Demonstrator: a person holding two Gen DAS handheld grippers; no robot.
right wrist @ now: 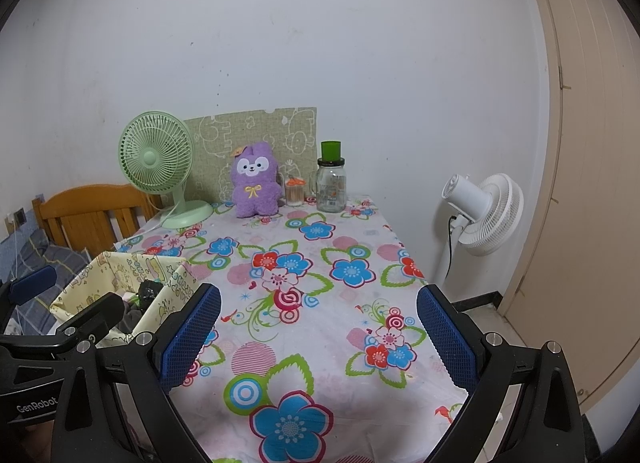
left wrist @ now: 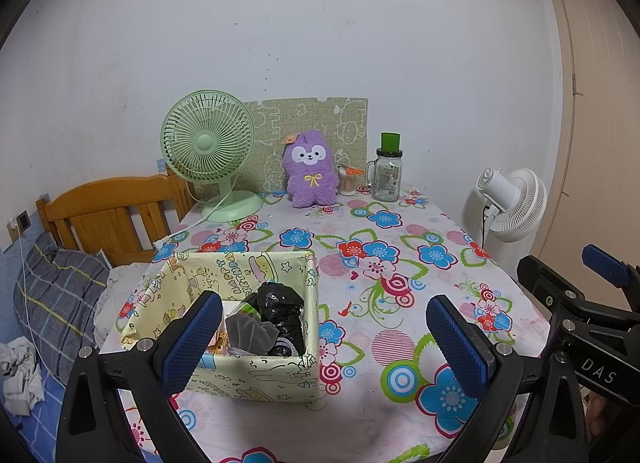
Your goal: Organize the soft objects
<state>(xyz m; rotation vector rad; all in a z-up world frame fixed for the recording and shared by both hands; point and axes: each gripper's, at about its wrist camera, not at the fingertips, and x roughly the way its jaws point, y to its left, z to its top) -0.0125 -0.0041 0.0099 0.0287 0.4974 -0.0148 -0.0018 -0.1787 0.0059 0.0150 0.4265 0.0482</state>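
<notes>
1. Plush rabbit (left wrist: 310,171), purple and upright, sits far ahead of our left tool (left wrist: 324,337), at the worktop's (left wrist: 400,303) back edge against the wall. That tool is spread wide and empty. Just below its left finger is the paper-lined box (left wrist: 276,373), holding a grey cloth (left wrist: 248,333) and a black bag (left wrist: 280,303). The green fan (left wrist: 208,143) stands left of the rabbit, the glass jar (left wrist: 387,175) right.

2. From our right tool (right wrist: 318,337), also spread and empty, the plush rabbit (right wrist: 254,183) lies ahead and slightly left across bare cloth. We judge either hand could reach it; the jar (right wrist: 331,187) and small swab pot (right wrist: 295,191) crowd its right side.
</notes>
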